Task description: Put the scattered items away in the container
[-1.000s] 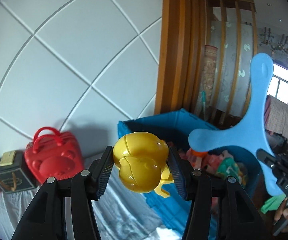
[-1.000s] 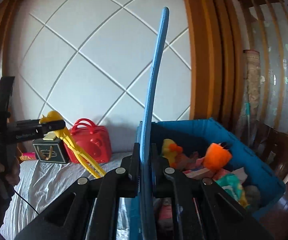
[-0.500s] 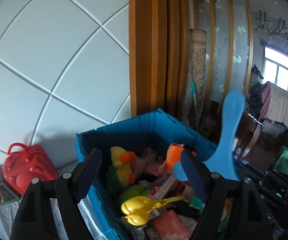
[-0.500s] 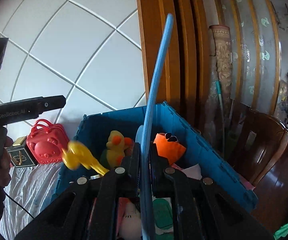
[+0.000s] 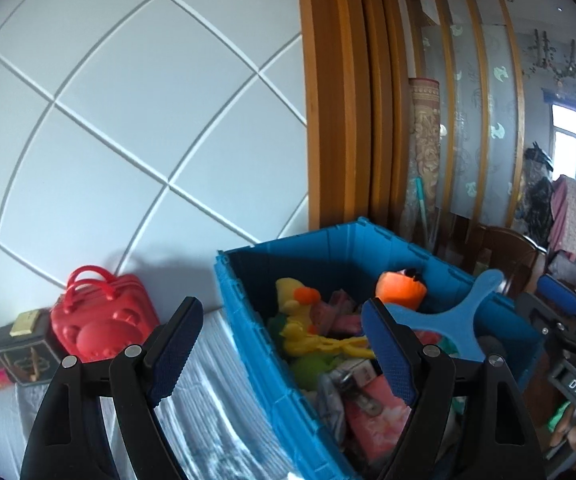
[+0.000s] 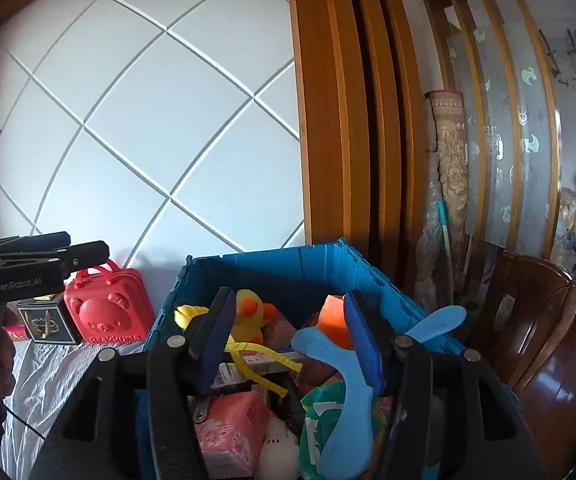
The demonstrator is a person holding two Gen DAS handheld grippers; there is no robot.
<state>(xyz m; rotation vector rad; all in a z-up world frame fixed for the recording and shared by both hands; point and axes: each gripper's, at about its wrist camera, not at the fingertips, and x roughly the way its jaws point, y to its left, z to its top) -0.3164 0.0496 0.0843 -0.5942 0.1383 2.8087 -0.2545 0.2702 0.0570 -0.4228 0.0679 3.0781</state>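
Both tongs gape over the filled crate, nothing gripped.

Nearest, the left gripper (image 5: 279,344) and right gripper (image 6: 288,332) stand wide, ribbed pads bare; the flat blue three-armed boomerang (image 6: 348,392) and thin yellow plastic tongs toy (image 5: 328,345) lie loose on the heap inside the hard blue bin (image 5: 243,340). Beyond sits the glossy red bear case (image 5: 99,318) on the striped sheet, probably the next pickup.

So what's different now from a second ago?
Both grippers let go: the left gripper dropped the yellow toy into the blue bin, and the right gripper released the blue boomerang there. The red bag stayed put.
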